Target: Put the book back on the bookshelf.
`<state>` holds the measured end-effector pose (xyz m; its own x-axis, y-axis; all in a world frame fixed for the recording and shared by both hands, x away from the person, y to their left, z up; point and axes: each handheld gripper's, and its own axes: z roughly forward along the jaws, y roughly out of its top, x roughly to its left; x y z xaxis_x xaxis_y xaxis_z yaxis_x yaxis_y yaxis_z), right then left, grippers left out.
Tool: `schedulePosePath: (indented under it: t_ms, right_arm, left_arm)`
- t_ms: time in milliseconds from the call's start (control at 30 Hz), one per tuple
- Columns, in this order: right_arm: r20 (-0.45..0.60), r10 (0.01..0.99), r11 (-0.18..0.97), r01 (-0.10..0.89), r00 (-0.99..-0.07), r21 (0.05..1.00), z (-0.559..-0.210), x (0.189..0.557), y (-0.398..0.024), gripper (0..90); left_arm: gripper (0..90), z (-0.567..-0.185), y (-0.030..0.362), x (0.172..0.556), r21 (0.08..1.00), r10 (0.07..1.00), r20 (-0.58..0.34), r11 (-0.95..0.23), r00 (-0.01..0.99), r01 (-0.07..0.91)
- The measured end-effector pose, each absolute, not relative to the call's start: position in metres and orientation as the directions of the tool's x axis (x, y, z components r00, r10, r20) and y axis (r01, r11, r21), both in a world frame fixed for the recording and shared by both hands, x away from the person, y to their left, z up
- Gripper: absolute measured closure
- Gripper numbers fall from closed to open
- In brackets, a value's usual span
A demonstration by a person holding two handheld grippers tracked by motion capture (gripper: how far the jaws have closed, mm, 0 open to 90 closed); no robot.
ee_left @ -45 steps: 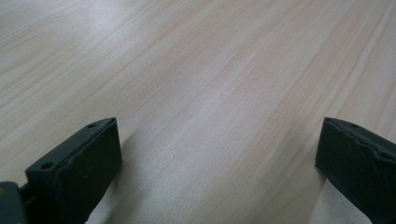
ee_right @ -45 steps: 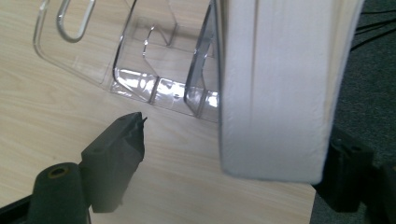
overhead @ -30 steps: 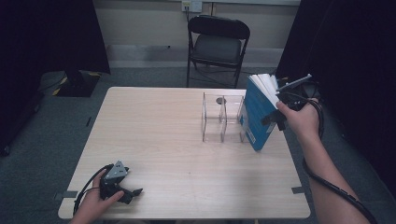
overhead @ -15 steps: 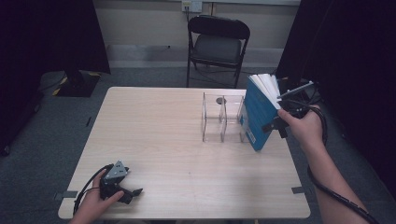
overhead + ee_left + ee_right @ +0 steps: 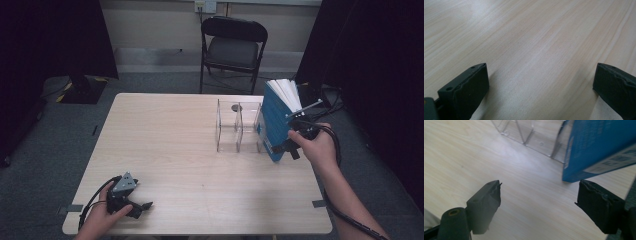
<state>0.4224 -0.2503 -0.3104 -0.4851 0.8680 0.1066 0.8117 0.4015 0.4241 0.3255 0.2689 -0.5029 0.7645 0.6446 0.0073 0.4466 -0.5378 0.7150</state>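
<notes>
Down at the near left corner of the table (image 5: 200, 165), the left gripper (image 5: 142, 206) lies under the person's hand exactly where it lay a second ago. In the left gripper view its jaws stand wide apart, with nothing but bare wood between them (image 5: 540, 85). No part in the action for that one.

All the play is on the right. The right gripper (image 5: 283, 150) has slipped a little lower and nearer the person over the last second, and it now sits at the near bottom corner of the blue book (image 5: 272, 122). And look at the right gripper view: the jaws are spread wide (image 5: 537, 200) and grip nothing. The book's lower corner (image 5: 599, 147) hangs just above and beyond the right-hand jaw, not between the two.

The book itself hasn't budged. It stands on end at the right end of the clear rack (image 5: 237, 125), tipped slightly, pages fanning at the top. Whether it sits inside the last slot or leans on the outer wall can't be told from here; the other slots (image 5: 534, 135) look empty.

So this reads as a book just placed and let go, or a fresh grip lining up. If it leans loose, a nudge could topple it. Beyond the table, a folding chair (image 5: 233, 47) stands idle.
</notes>
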Motion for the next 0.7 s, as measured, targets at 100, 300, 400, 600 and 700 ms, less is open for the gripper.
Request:
schedulePosePath:
  t_ms: [100, 300, 400, 600, 700]
  right_arm:
    - [0.119, 0.852, 0.423, 0.805, -0.509, 0.416, -0.318, 0.421, -0.244, 18.5]
    - [0.114, 0.832, 0.457, 0.786, -0.544, 0.416, -0.331, 0.417, -0.227, 18.8]
    - [0.112, 0.822, 0.474, 0.78, -0.558, 0.408, -0.337, 0.416, -0.219, 18.8]
    - [0.114, 0.805, 0.503, 0.771, -0.582, 0.39, -0.348, 0.415, -0.207, 17.7]
    - [0.122, 0.796, 0.508, 0.764, -0.593, 0.398, -0.353, 0.414, -0.201, 17.7]
  left_arm:
    - [0.0, -0.503, 0.269, 0.326, 0.715, 0.645, 0.008, -0.538, 0.764, 0.447]
    - [0.0, -0.503, 0.268, 0.325, 0.715, 0.648, -0.003, -0.531, 0.762, 0.454]
    - [0.0, -0.503, 0.269, 0.325, 0.714, 0.648, -0.003, -0.532, 0.762, 0.455]
    - [0.0, -0.502, 0.27, 0.326, 0.704, 0.637, 0.01, -0.552, 0.771, 0.447]
    - [0.0, -0.503, 0.269, 0.325, 0.705, 0.64, 0.006, -0.548, 0.769, 0.45]
